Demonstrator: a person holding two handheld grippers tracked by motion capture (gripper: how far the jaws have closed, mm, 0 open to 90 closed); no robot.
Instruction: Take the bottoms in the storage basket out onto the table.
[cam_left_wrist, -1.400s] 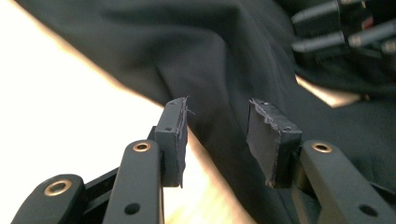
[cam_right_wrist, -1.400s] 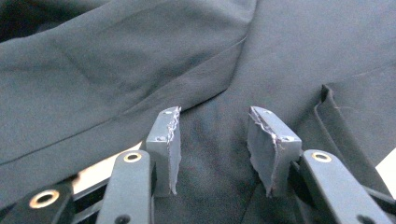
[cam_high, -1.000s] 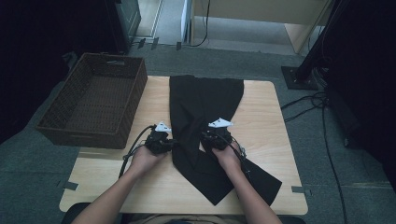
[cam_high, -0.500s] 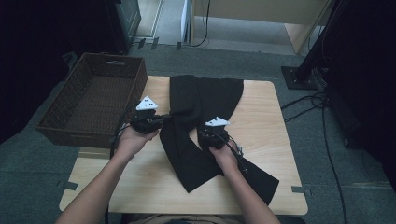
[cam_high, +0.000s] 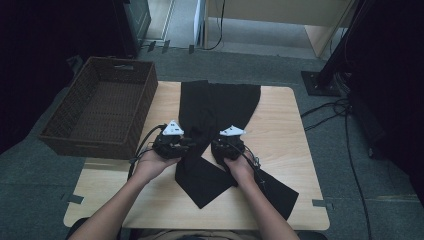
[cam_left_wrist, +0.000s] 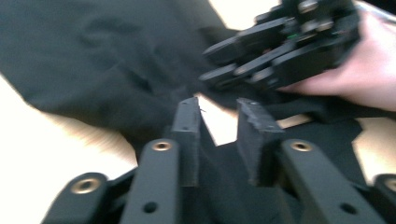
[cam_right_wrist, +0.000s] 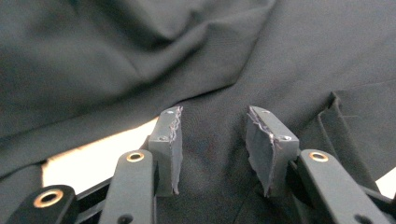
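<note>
One black garment (cam_high: 220, 107), apparently a pair of trousers, lies spread along the middle of one light wooden table (cam_high: 285, 130). Its upper part lies flat toward the far edge; two lengths of cloth run toward the near edge, one ending near the table's near right corner.

Two handheld grippers are in use, one in each hand. The left gripper (cam_high: 187, 145) sits at the left edge of the cloth, held level, and points to the right across it. In the left gripper view its jaws have just been opening; the two pads (cam_left_wrist: 187, 135) stand apart with a clear gap, bare table and dark cloth showing beyond them, and nothing is clamped. The picture is blurred, so whether a pad brushes the fabric cannot be told.

The right gripper (cam_high: 225, 147) rests over the cloth, just beside the left one. In the right gripper view its two grey pads (cam_right_wrist: 169, 140) stand parted above the dark fabric, the cloth lying beneath and beyond them; they press on nothing.

One dark woven basket (cam_high: 102, 107) stands at the table's left side, overlapping the left edge, well apart from the garment. Several cables (cam_high: 345, 107) lie on the grey floor to the right.
</note>
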